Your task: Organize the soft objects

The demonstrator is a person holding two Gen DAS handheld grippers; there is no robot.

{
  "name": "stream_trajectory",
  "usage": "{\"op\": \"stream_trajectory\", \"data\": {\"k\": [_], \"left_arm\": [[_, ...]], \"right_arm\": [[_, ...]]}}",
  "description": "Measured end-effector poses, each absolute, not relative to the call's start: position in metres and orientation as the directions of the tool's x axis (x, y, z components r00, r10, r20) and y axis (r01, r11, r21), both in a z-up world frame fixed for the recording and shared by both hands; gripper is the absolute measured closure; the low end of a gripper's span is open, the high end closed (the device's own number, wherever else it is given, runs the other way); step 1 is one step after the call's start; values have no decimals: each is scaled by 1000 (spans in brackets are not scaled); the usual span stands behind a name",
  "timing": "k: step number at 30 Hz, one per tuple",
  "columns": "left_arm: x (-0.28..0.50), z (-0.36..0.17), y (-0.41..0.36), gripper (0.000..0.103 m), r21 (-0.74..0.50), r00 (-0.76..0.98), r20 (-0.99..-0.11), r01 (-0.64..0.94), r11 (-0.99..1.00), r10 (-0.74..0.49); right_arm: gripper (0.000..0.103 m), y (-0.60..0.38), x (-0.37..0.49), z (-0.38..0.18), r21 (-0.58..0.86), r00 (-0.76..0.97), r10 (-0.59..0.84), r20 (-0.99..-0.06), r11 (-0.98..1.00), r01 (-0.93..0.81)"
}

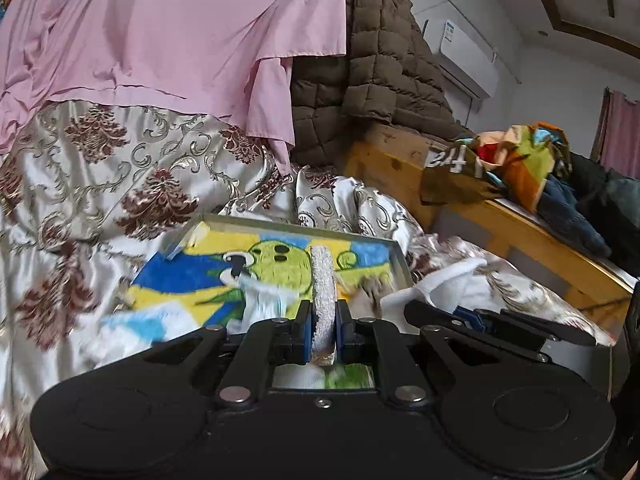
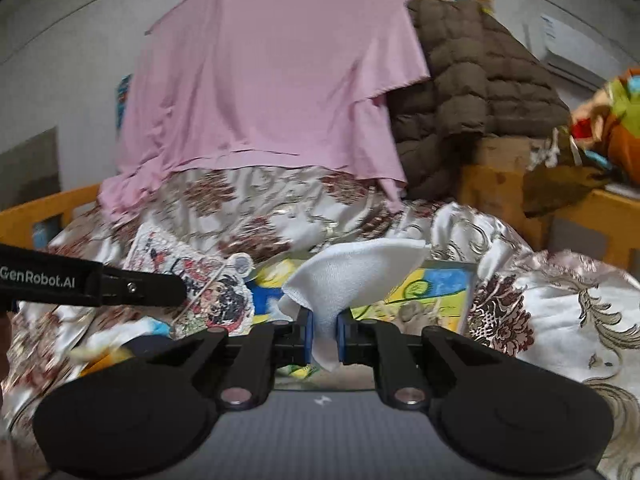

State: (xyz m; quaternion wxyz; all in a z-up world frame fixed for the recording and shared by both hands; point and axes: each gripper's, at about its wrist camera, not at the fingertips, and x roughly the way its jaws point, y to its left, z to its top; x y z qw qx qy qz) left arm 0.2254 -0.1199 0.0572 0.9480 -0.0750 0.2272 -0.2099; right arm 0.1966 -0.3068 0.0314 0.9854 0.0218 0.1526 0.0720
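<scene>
My left gripper (image 1: 323,322) is shut on the edge of a white fuzzy cloth (image 1: 322,280), held upright between the pads over a metal tray (image 1: 394,248). The tray holds a yellow, blue and green cartoon towel (image 1: 240,268). My right gripper (image 2: 323,330) is shut on a white cloth (image 2: 360,276) that fans out above the same tray (image 2: 470,280). The right gripper also shows at the right of the left wrist view (image 1: 472,316), holding the white cloth (image 1: 432,284). The left gripper's finger (image 2: 120,284) reaches in at the left of the right wrist view.
A silver and maroon brocade bedspread (image 1: 100,184) covers the bed. A pink sheet (image 1: 160,32) and a brown quilted jacket (image 1: 380,68) hang behind. A wooden bed frame (image 1: 520,228) carries a pile of coloured clothes (image 1: 520,160). A printed cartoon cloth (image 2: 200,280) lies left of the tray.
</scene>
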Motion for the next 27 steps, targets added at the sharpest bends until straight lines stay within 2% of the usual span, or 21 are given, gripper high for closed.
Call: {"op": "stream_trajectory", "data": {"k": [7, 13, 18, 27], "left_arm": [[288, 46, -142, 92, -253, 799, -419, 354, 900, -432], [320, 30, -159, 92, -273, 778, -450, 348, 897, -439], [340, 14, -168, 92, -297, 752, -500, 316, 901, -429], [362, -7, -168, 92, -320, 714, -588, 225, 920, -379]], "right_arm": [[90, -325, 240, 12, 167, 933, 153, -325, 981, -103], [90, -330, 265, 1, 191, 919, 162, -359, 977, -98], [90, -333, 278, -5, 219, 916, 163, -367, 972, -85], [88, -340, 295, -20, 243, 877, 140, -460, 970, -27]]}}
